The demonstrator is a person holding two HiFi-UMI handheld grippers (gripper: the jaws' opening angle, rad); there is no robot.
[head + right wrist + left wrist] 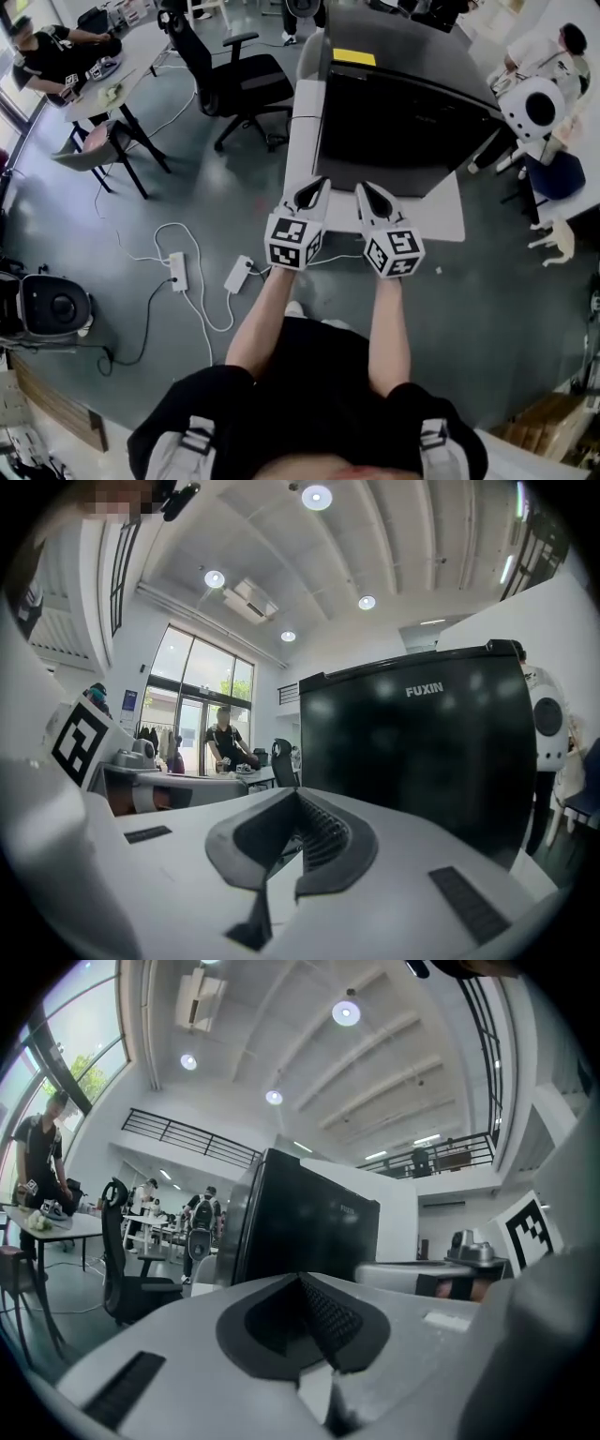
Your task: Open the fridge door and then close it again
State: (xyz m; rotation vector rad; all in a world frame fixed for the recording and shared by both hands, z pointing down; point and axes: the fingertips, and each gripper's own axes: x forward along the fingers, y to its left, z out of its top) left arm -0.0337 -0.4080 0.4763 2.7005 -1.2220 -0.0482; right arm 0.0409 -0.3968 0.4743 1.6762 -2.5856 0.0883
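A small black fridge (403, 103) stands on a white table (302, 131) straight ahead of me, its glossy door (417, 747) closed and facing me. Both grippers are held level side by side in front of it, short of the door. My left gripper (312, 190) is shut with nothing between its jaws, and it sees the fridge (300, 1227) from its left corner. My right gripper (375, 195) is also shut and empty. A yellow label (353, 57) lies on the fridge top.
A black office chair (230, 80) stands left of the table. A power strip with white cables (178, 272) lies on the grey floor at the left. A white round-headed machine (536, 111) is at the right. People sit at desks (89, 80) at the far left.
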